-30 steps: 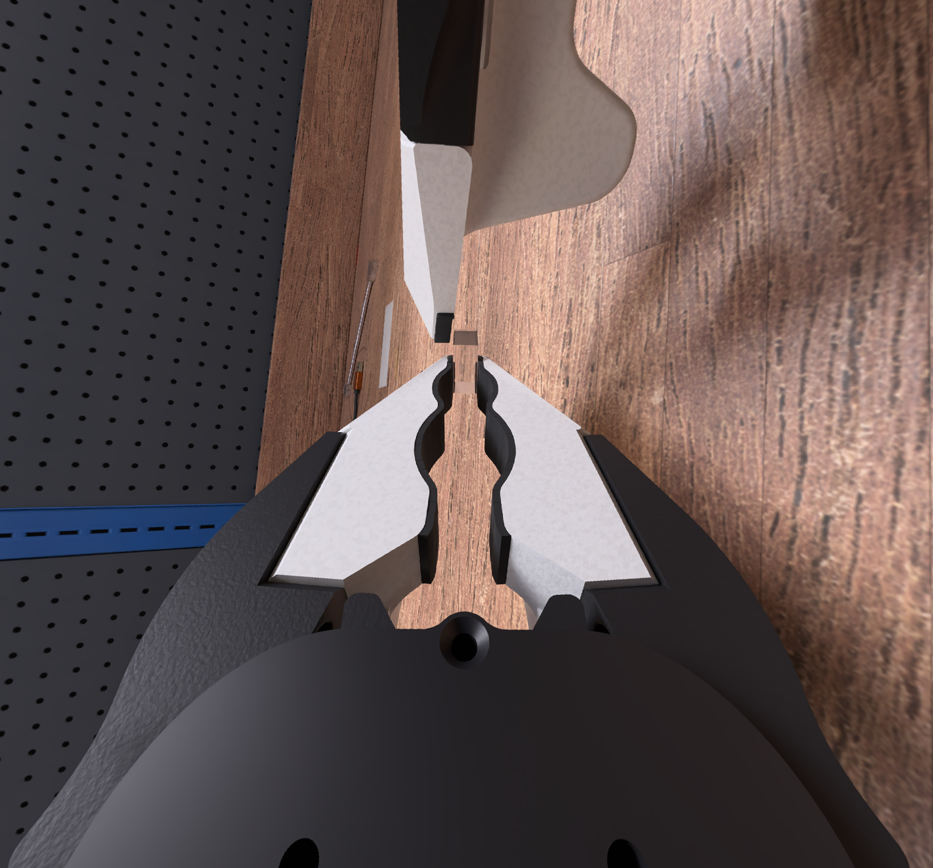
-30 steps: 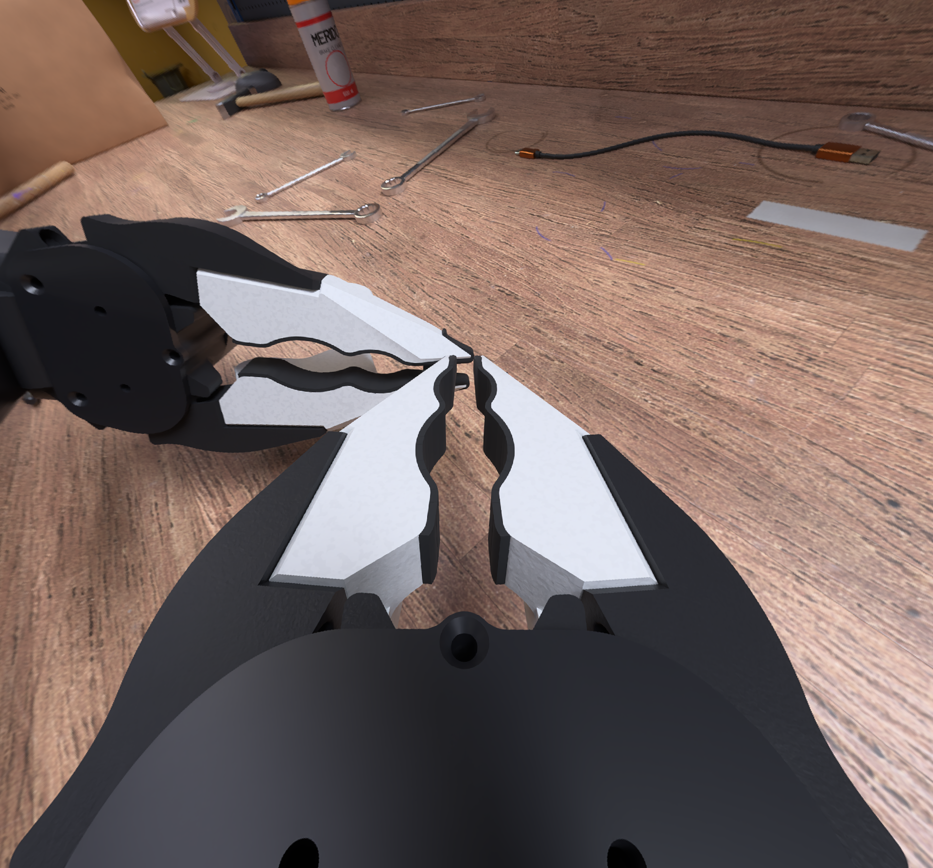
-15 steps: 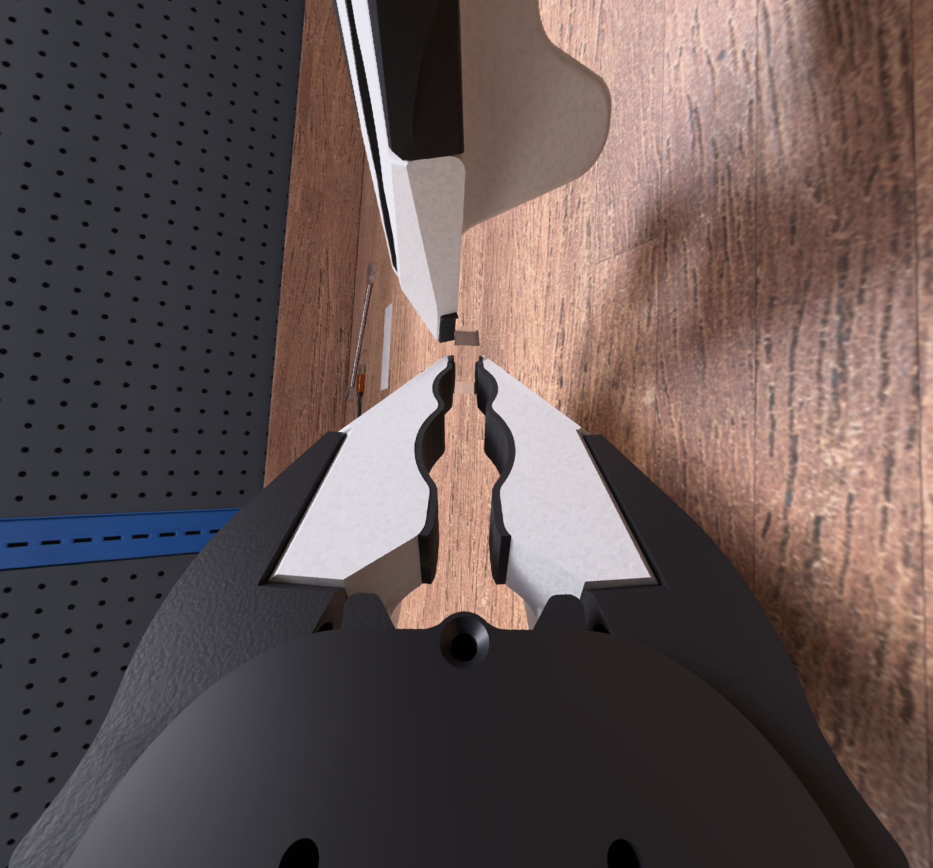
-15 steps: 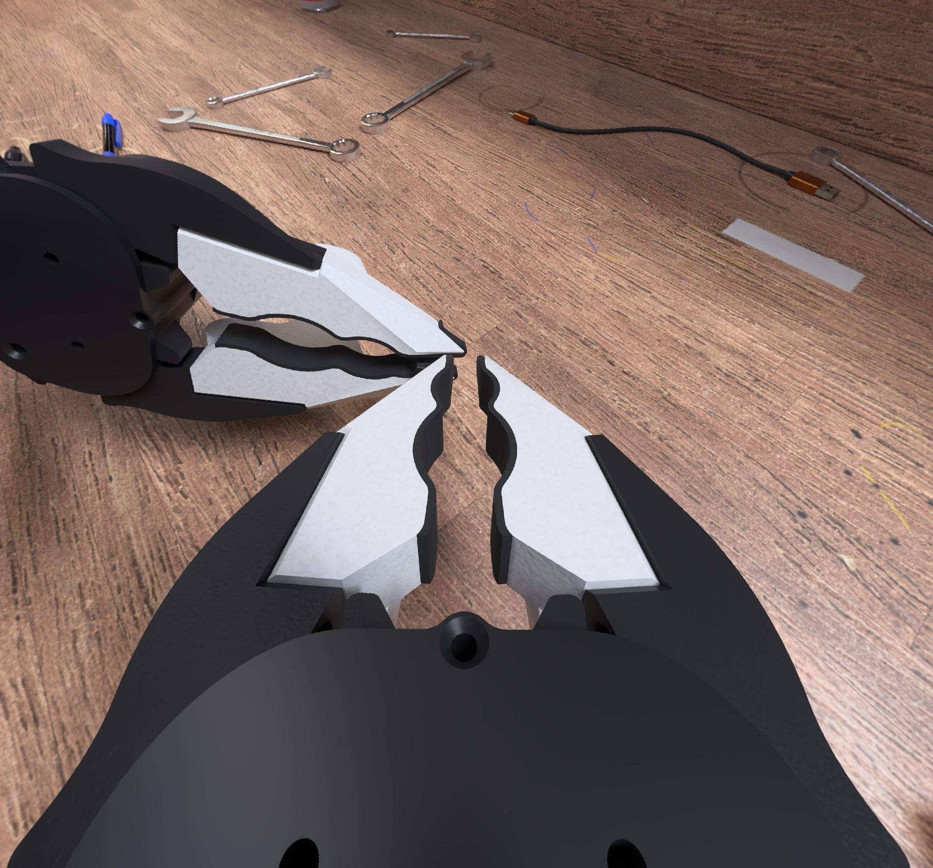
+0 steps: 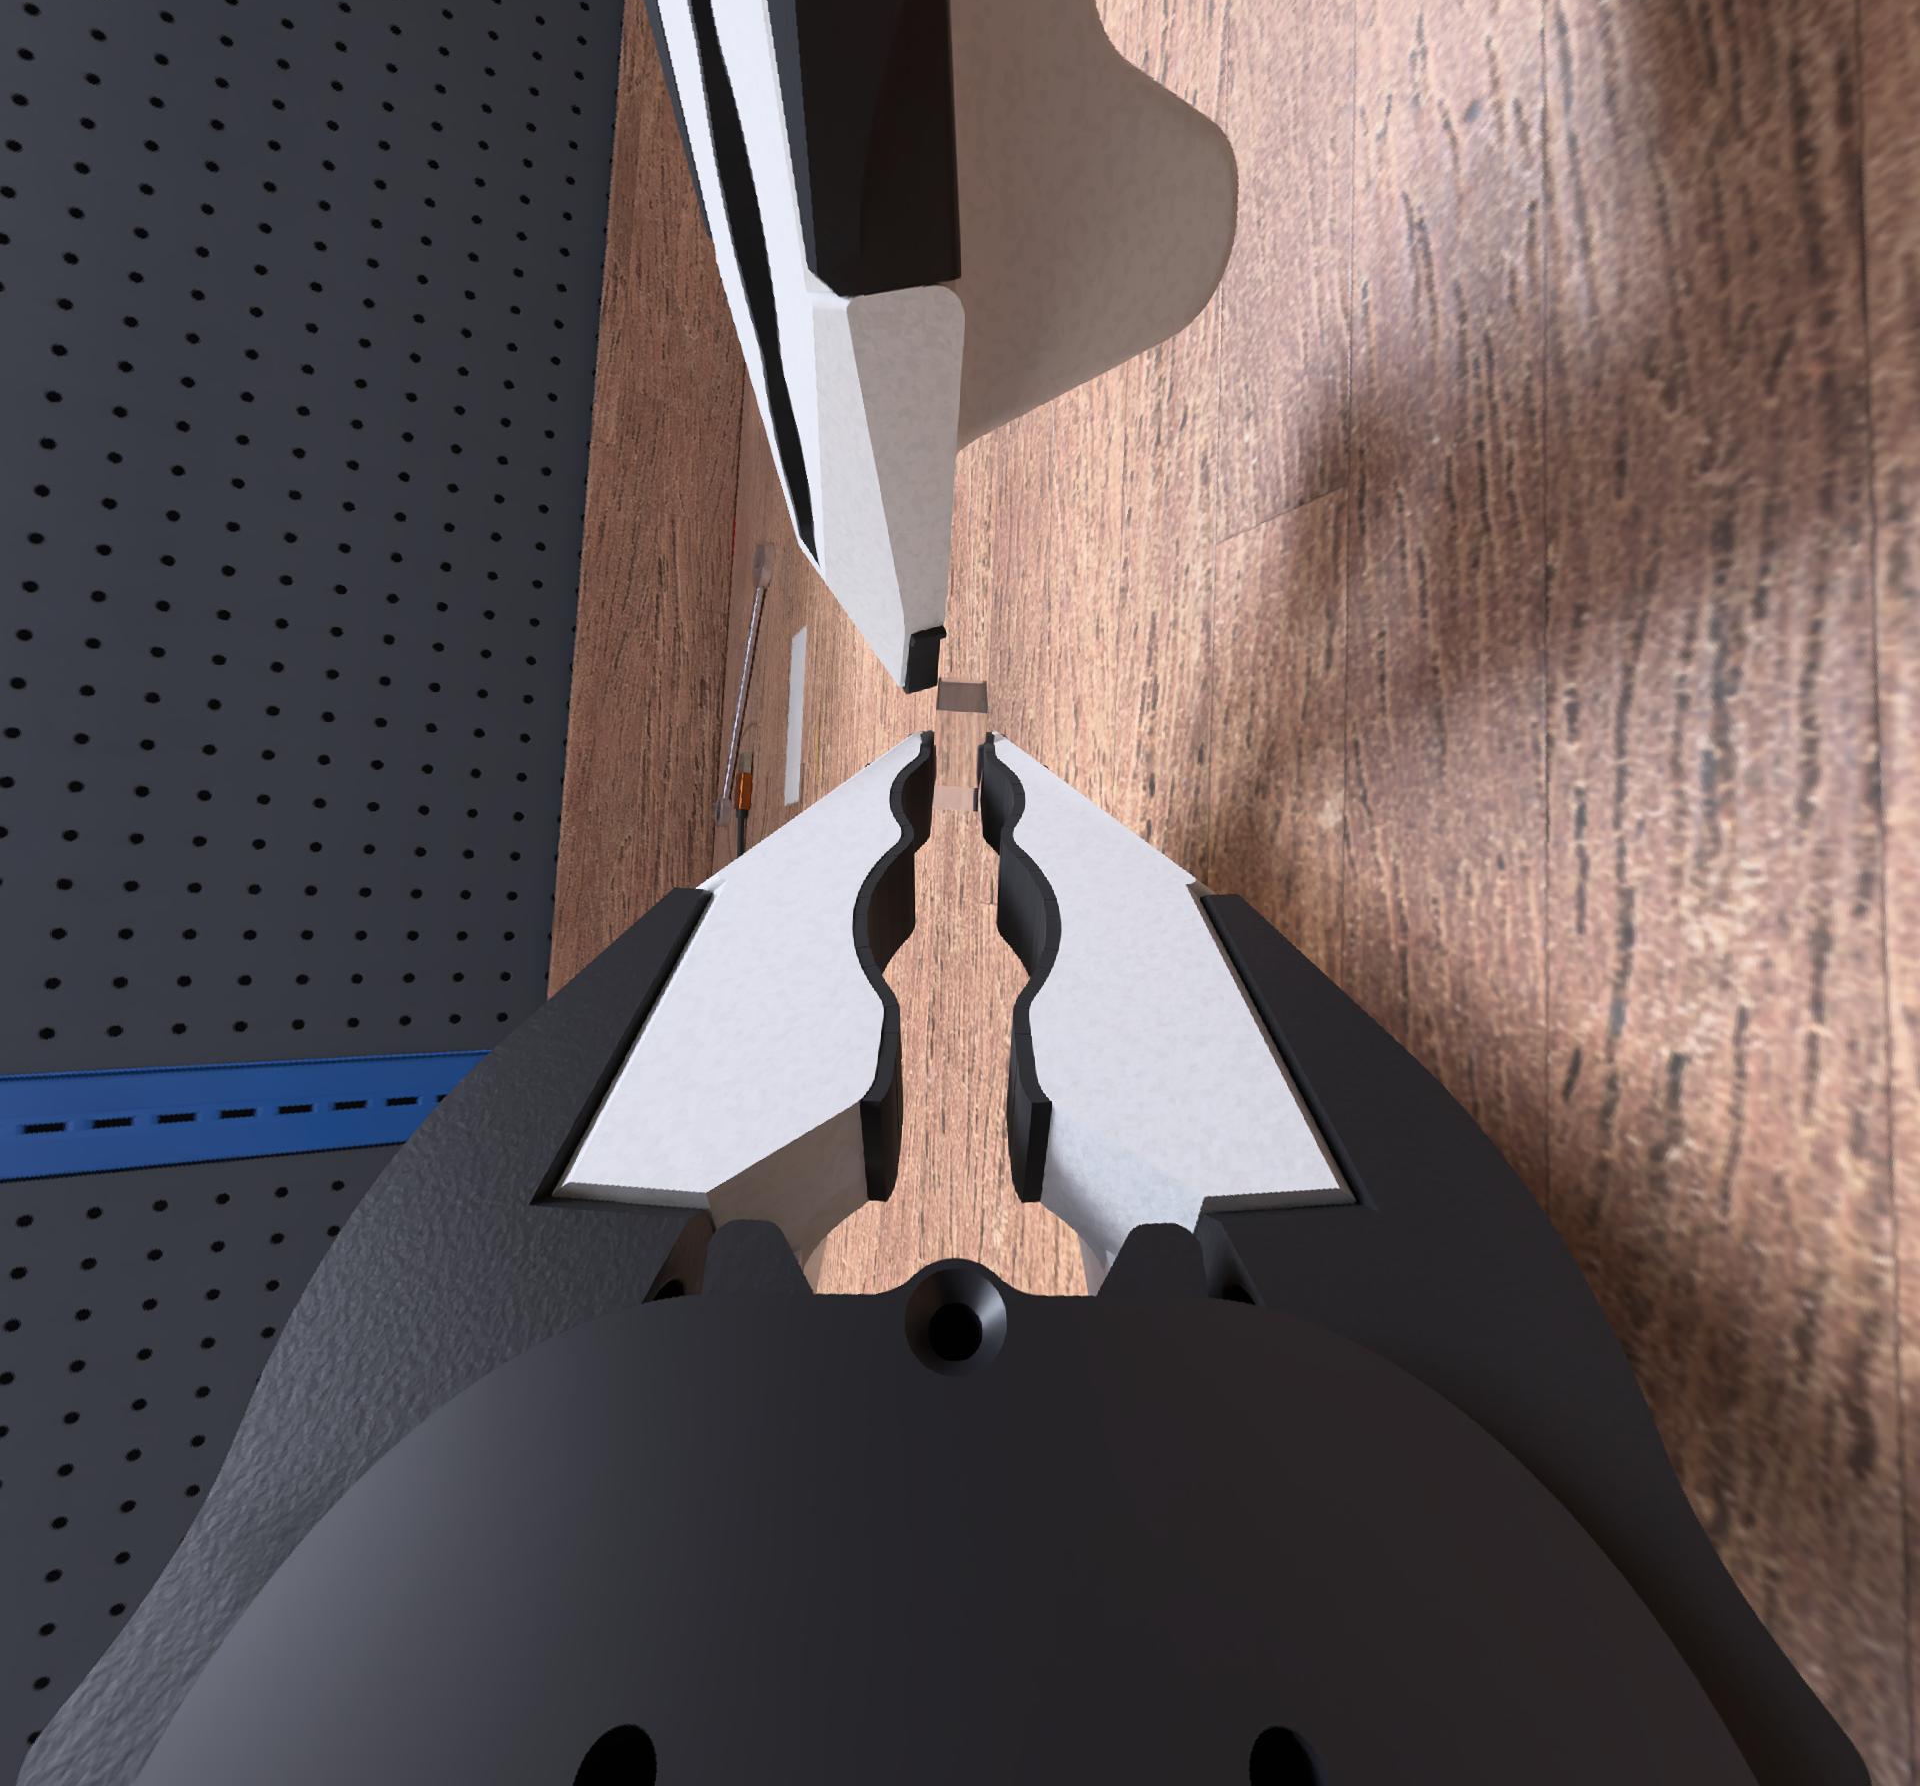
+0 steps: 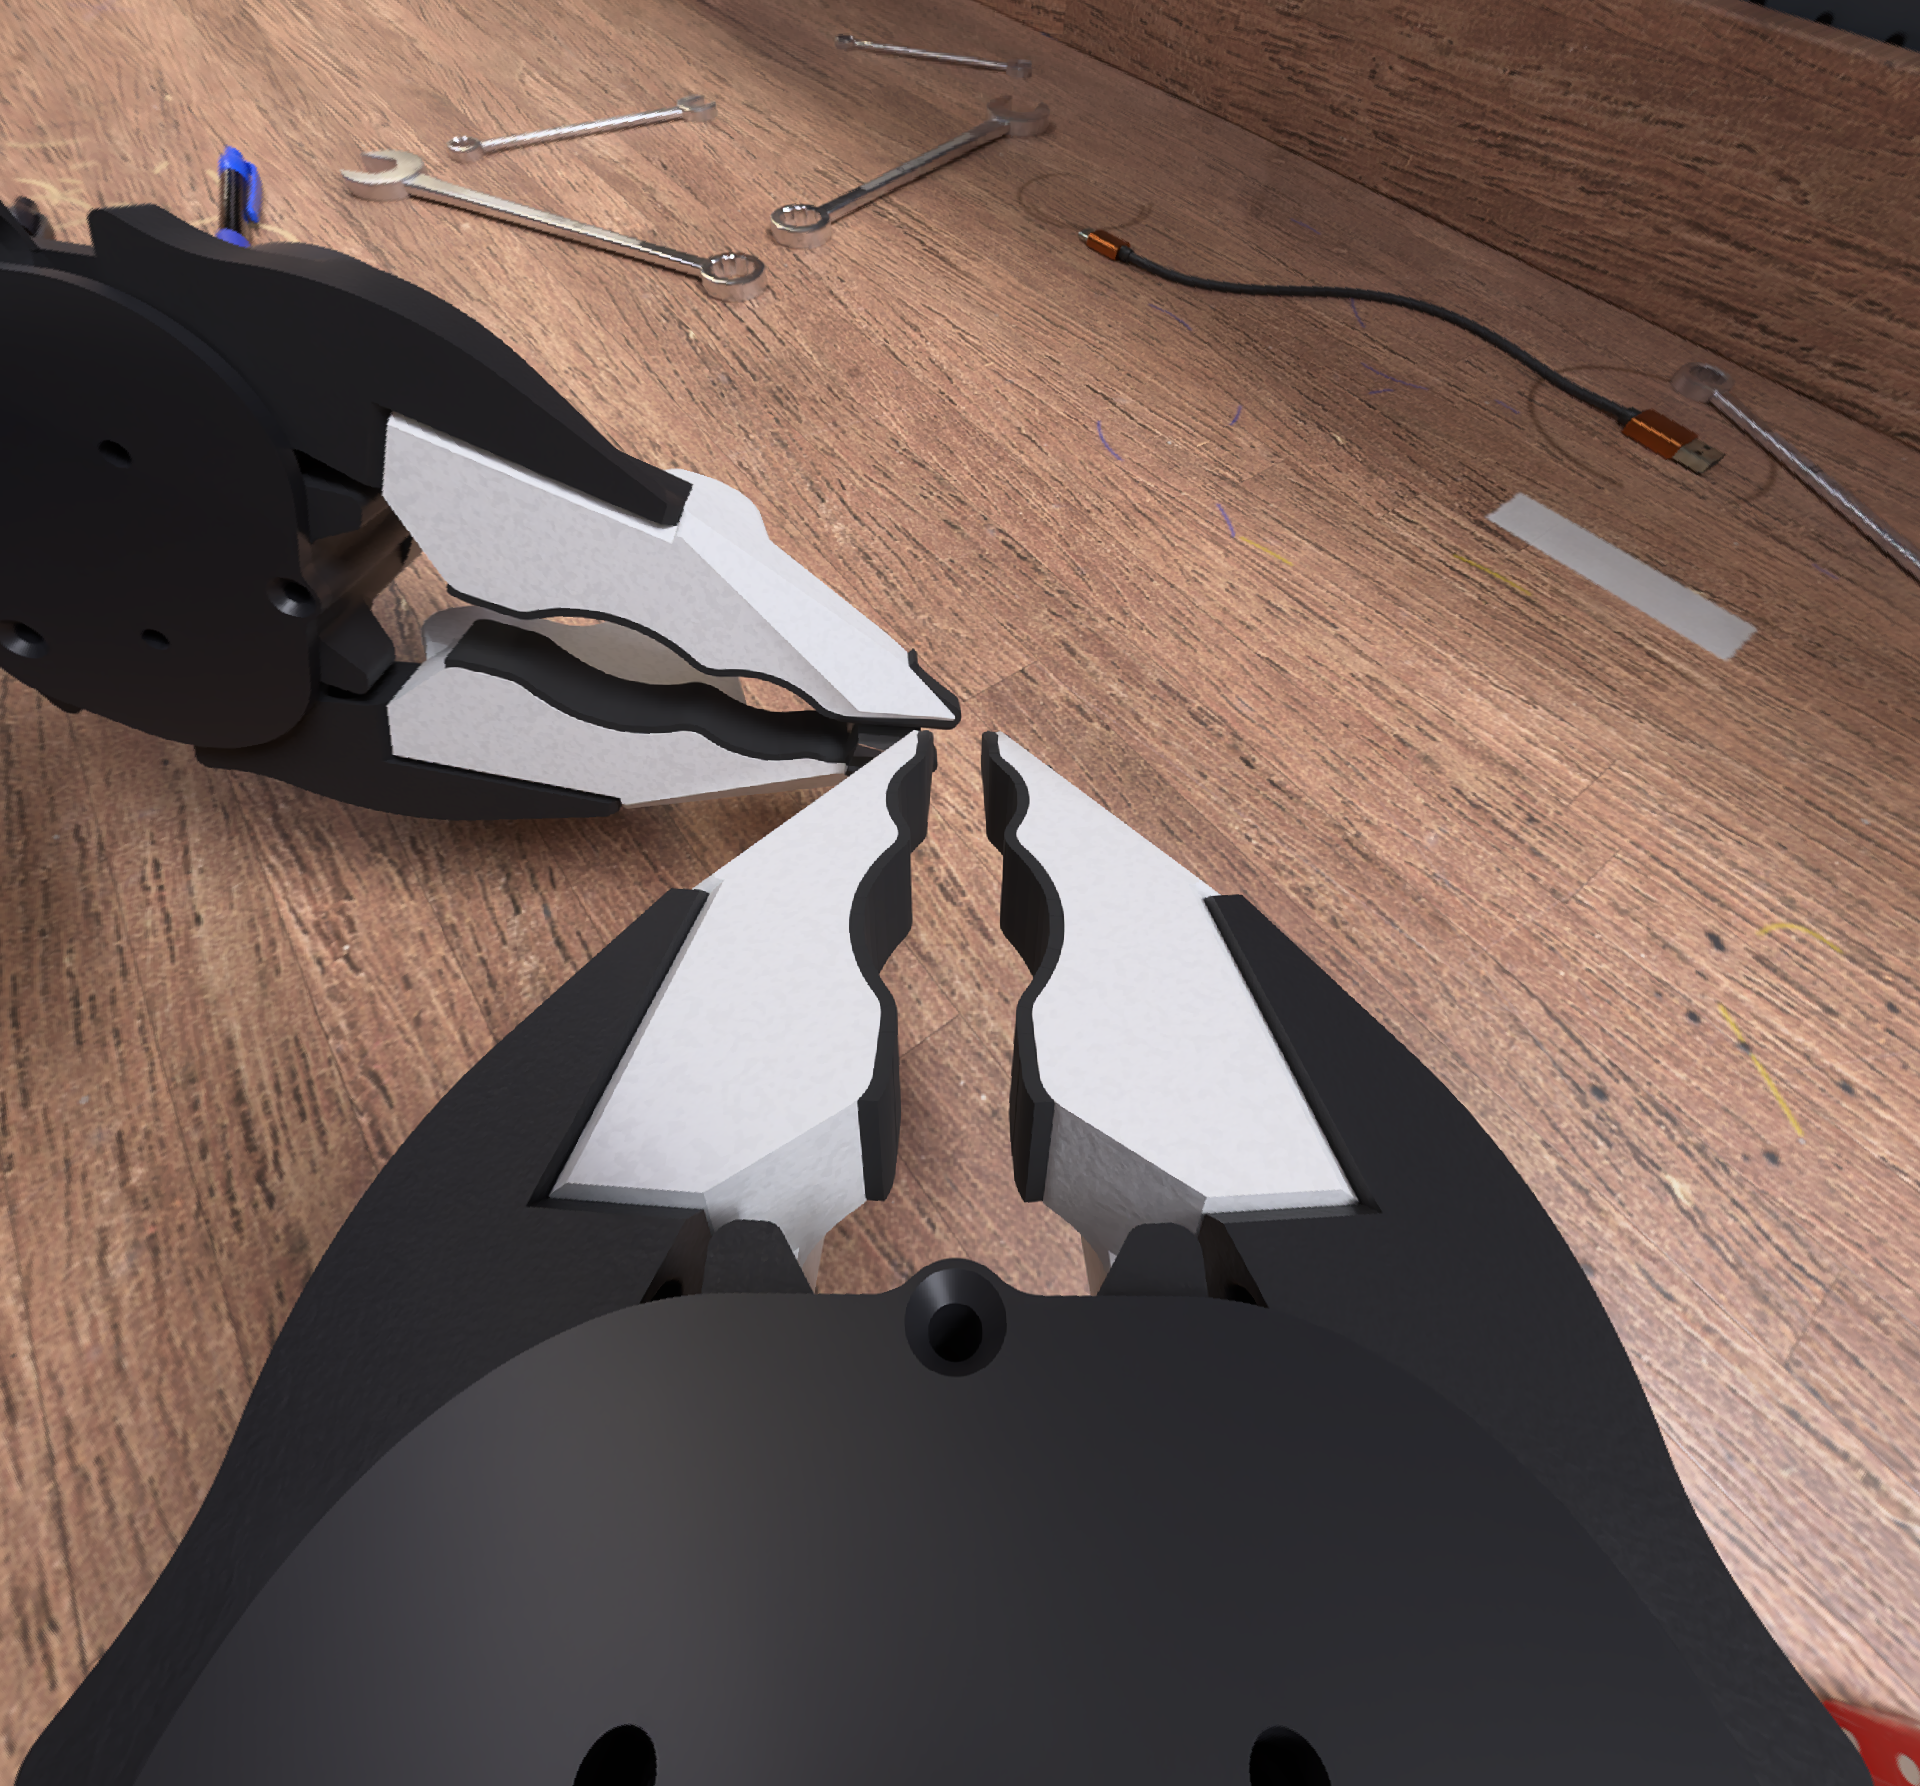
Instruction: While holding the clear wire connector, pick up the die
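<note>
Both left fingers clamp the clear wire connector.

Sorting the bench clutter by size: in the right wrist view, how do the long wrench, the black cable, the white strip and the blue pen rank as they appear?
1. black cable
2. long wrench
3. white strip
4. blue pen, partly hidden behind the left gripper, so its rank is unsure.

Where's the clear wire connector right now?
In the left wrist view, the small clear plastic wire connector sits pinched between the left gripper's fingertips, above the wooden workbench, with the right gripper's tip just beyond it.
</note>
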Tool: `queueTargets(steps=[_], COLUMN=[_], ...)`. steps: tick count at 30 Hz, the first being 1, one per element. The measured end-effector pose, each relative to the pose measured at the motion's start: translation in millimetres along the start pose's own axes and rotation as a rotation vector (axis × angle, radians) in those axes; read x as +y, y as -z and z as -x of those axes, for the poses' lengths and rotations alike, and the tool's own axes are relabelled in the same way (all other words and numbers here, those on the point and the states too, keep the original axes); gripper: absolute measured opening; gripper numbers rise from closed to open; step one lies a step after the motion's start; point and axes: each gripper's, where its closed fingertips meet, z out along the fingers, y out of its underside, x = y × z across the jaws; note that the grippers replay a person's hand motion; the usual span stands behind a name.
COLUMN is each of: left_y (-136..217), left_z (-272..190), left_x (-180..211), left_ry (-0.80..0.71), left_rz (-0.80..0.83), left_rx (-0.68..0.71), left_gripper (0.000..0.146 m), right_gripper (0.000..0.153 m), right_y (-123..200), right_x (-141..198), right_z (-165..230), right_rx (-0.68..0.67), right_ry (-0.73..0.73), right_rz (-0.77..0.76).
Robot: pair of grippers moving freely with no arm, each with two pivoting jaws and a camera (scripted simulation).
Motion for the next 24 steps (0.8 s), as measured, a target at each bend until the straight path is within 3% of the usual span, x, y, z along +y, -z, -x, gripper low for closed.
queueTargets(steps=[5,10,15,19,24], left_y=[0,0,0,0,0], left_z=[0,0,0,0,0], left_x=[0,0,0,-1,-1], left_ry=[0.000,0.003,0.005,0.004,0.003], left_rz=[-0.001,-0.002,-0.003,-0.003,-0.004], left_rx=[0.001,0.002,0.004,0.003,0.003], left_gripper=[0.007,0.007,0.007,0.007,0.007], right_gripper=[0.002,0.003,0.010,0.013,0.025], right_y=[0,3,8,13,45], right_x=[0,2,-1,-1,-2], right_z=[3,-1,0,1,-21], right_rx=[-0.047,-0.026,-0.029,0.001,0.226], right_ry=[-0.075,-0.034,0.078,0.253,0.403], right_rz=[-0.034,-0.012,0.019,0.052,0.043])
